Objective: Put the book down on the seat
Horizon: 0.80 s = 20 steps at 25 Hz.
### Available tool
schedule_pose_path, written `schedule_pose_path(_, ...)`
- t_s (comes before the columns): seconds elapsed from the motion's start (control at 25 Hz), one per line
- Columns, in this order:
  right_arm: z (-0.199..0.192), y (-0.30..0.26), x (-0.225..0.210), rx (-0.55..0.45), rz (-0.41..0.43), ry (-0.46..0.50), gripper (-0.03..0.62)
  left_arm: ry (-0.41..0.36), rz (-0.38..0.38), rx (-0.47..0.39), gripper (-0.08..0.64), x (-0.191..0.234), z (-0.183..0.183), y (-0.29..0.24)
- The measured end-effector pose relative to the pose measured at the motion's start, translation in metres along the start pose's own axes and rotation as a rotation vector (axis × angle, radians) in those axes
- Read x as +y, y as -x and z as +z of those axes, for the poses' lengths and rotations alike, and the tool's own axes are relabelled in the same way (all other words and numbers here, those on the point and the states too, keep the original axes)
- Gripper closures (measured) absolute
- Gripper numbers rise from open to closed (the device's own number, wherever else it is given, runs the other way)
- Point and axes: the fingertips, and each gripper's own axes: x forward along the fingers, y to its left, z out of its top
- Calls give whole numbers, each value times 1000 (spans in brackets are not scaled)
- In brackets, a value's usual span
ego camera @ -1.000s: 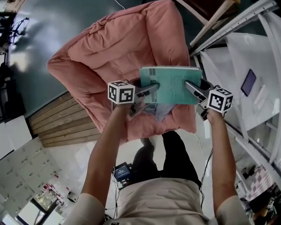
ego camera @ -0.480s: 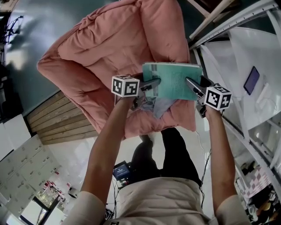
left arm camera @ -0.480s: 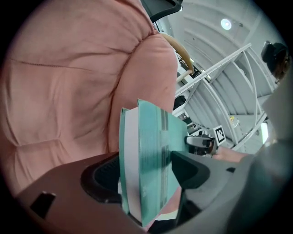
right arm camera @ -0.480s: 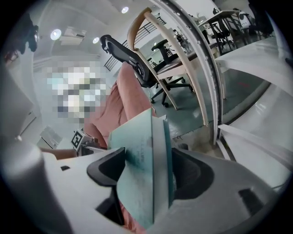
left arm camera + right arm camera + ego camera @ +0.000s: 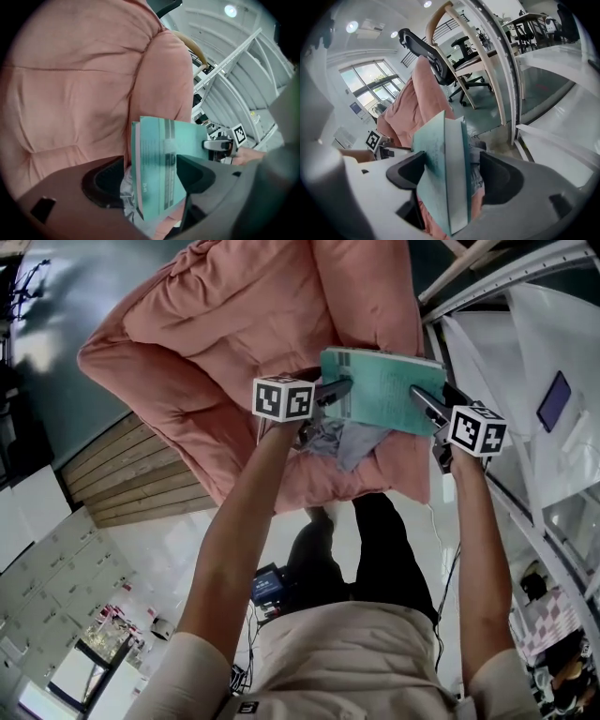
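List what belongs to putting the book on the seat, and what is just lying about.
Job: teal book; pink cushioned seat; left gripper and right gripper, jaws just opened wider, book between them.
Lying about: grey cloth on the seat; dark flat device on a white surface; black office chair.

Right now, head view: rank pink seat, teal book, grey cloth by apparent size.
1. pink seat
2. teal book
3. grey cloth, partly hidden by the book, so only its visible part counts.

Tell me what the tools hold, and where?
Nothing is held: left tool and right tool have just been opening, the teal book loose between their jaws.
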Motion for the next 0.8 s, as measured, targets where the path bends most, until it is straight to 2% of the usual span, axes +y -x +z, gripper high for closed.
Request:
schedule_pose_path(0.44,5,28,17,-26,0,17,236,-21,8,-53,235,-10,15,29)
schedule_pose_path(0.68,20,46,43,-56,-16,48,236,-22,1,-74,236,-14,17,61)
schedule_pose_path(0.8,29,55,58,-80,-10,64,239,-53,22,-100,236,-20,25,79)
